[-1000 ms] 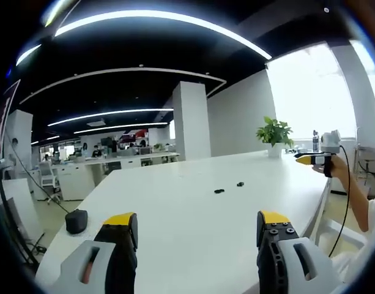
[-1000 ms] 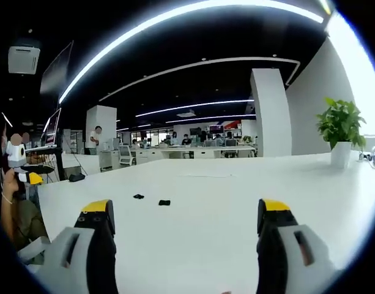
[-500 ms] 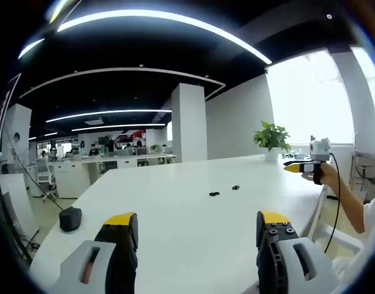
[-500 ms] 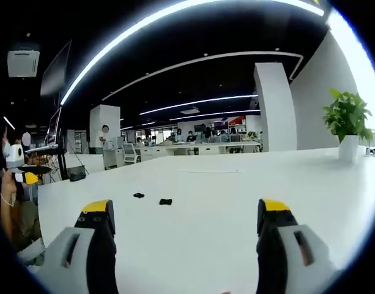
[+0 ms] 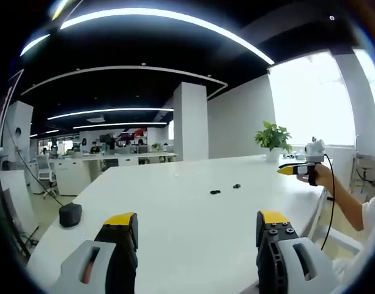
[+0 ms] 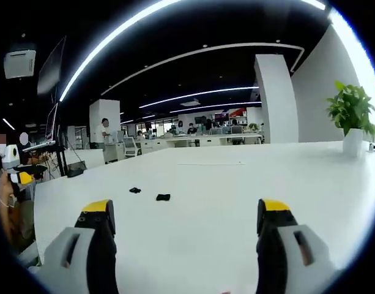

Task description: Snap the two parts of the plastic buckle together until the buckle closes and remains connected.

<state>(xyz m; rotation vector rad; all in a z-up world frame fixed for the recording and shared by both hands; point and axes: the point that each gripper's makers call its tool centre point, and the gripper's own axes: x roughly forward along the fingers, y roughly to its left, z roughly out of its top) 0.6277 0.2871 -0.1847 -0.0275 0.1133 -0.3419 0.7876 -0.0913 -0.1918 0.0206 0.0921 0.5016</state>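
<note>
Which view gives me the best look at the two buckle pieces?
The right gripper view: the two buckle pieces lie apart on the white table, slightly larger there. In the left gripper view they are smaller dark specks.

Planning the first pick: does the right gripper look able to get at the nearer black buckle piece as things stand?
Probably yes. The right gripper is open, and only bare white table lies between it and the nearer buckle piece, though it lies some way ahead.

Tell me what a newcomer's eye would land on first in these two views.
Two small black buckle parts lie apart on the big white table, well ahead of the open right hand-held gripper. A potted plant stands at the table's far edge, and a black puck-like object sits near the corner.
</note>
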